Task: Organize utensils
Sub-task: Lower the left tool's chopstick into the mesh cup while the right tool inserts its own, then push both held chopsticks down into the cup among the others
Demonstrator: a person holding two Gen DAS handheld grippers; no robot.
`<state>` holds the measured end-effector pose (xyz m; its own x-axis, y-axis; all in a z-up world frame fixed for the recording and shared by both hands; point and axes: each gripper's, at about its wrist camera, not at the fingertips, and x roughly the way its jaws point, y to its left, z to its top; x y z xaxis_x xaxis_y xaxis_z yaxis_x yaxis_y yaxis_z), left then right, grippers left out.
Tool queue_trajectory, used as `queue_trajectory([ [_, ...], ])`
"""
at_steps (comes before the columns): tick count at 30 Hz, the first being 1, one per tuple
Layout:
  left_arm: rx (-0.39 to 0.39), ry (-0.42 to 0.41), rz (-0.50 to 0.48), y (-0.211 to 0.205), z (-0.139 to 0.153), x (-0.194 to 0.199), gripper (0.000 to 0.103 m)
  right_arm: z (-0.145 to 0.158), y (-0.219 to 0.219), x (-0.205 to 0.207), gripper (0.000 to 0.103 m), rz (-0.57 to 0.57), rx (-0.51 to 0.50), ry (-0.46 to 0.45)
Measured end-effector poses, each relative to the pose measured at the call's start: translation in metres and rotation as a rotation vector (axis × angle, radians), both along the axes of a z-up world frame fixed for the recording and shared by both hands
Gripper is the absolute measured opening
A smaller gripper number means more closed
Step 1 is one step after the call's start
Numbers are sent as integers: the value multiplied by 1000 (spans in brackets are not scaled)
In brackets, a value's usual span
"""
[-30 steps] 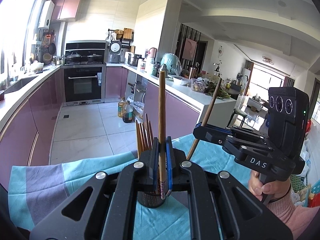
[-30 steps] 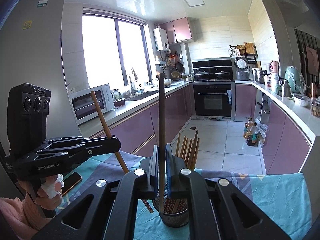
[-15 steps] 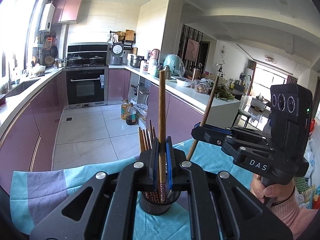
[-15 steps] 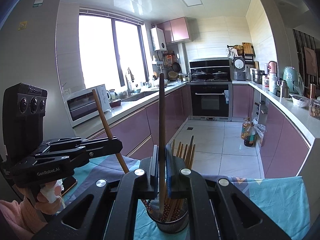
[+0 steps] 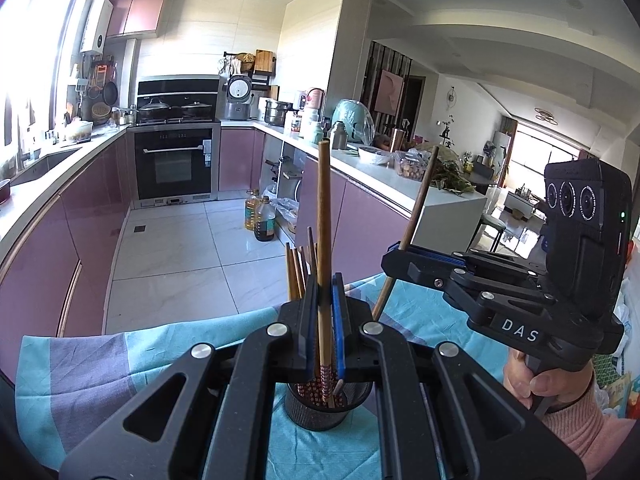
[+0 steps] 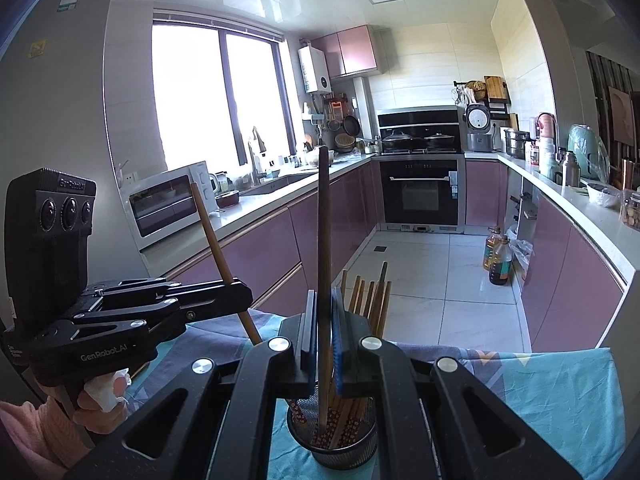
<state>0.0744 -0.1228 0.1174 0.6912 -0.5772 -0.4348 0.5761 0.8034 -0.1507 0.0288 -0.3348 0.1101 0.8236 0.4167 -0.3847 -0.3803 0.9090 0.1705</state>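
Chopsticks are going into the mesh cup [image 5: 318,408] on the teal cloth [image 5: 132,360]. Left wrist view: the left gripper [image 5: 323,322] pinches one chopstick [image 5: 323,240] upright, tip inside the cup at 6 o'clock; the right gripper [image 5: 394,254] sits at 3 o'clock.

Right wrist view: the right gripper [image 6: 323,328] clamps its own chopstick [image 6: 324,240], tip in the cup [image 6: 332,436]; the left gripper [image 6: 236,292] at 9 o'clock. Likely next: loosen both grips so the sticks drop in.

Brown chopsticks [image 5: 324,248] upright, tips inside mesh holder [image 5: 320,412]
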Motion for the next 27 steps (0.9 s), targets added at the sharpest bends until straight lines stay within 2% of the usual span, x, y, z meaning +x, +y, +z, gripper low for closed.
queue_trajectory([
  [27,20,36,-10,12,5,13,7,-8,3,13,6,-5,2,38],
])
